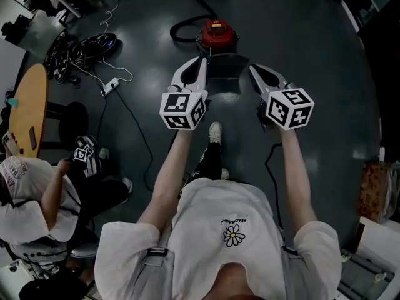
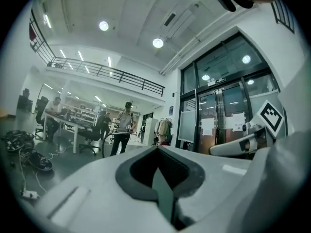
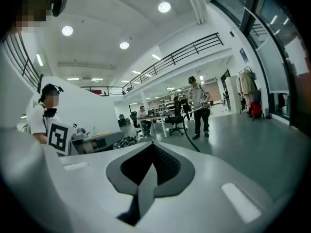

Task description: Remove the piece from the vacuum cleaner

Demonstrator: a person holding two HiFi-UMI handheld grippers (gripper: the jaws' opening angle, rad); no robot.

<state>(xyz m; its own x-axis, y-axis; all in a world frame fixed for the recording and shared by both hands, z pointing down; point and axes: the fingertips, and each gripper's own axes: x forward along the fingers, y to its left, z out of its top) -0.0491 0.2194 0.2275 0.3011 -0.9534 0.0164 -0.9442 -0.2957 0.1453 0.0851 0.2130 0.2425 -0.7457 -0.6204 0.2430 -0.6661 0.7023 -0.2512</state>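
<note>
Red canister vacuum cleaner [image 1: 217, 33]: on floor, untouched. Left gripper [image 1: 200, 62], right gripper [image 1: 253, 69]: both clenched, empty, held clear of it. Approach step, seemingly; next likely calls for lowering and opening.

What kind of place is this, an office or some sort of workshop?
Probably an open lab or workshop hall: white desks with black office chairs, a railed upper gallery above, and tangled black cables on the dark grey floor.

The head view is dim, and the shiny dark grey floor [image 1: 312, 36] shows a pale patch of glare just on the near side of the round red vacuum cleaner [image 1: 217, 33]. Both gripper views are bright, lit by round white ceiling lamps [image 2: 158, 42]. In them everything bends near the edges and the corners go black.
</note>
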